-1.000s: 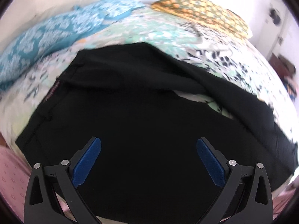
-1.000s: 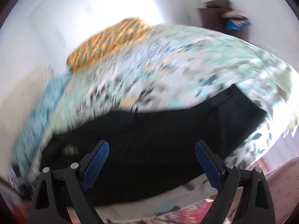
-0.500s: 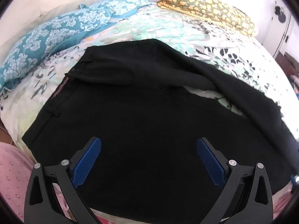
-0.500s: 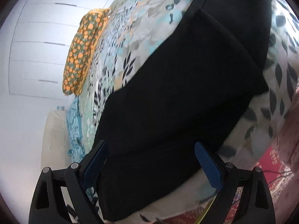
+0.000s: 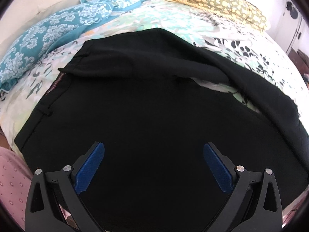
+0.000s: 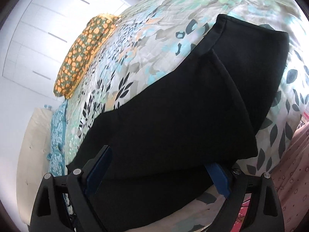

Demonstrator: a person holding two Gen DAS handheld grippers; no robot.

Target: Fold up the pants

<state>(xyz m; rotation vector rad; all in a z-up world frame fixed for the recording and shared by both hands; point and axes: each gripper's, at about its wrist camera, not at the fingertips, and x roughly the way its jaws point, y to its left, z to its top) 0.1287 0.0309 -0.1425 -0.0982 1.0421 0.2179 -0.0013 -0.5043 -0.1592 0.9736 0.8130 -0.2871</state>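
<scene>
Black pants [image 5: 146,100] lie on a floral bedsheet [image 5: 222,34]. In the left wrist view the waistband is at the left and one leg is folded over the other, running to the right. My left gripper [image 5: 153,162] is open just above the seat of the pants, with blue pads [image 5: 89,167]. In the right wrist view the two leg ends [image 6: 193,104] overlap, their hems at the upper right. My right gripper [image 6: 157,166] is open and low, with the near leg edge between its fingers.
A teal patterned pillow [image 5: 54,31] lies at the back left and an orange-flowered pillow [image 5: 216,0] at the back. White wardrobe doors [image 6: 38,29] stand behind the bed. Pink fabric [image 6: 293,164] and a red rug [image 6: 249,212] are by the bed's near edge.
My right gripper has swung round and come down close to the leg ends, so the cloth now sits between its fingers. My left gripper has barely shifted over the pants.
</scene>
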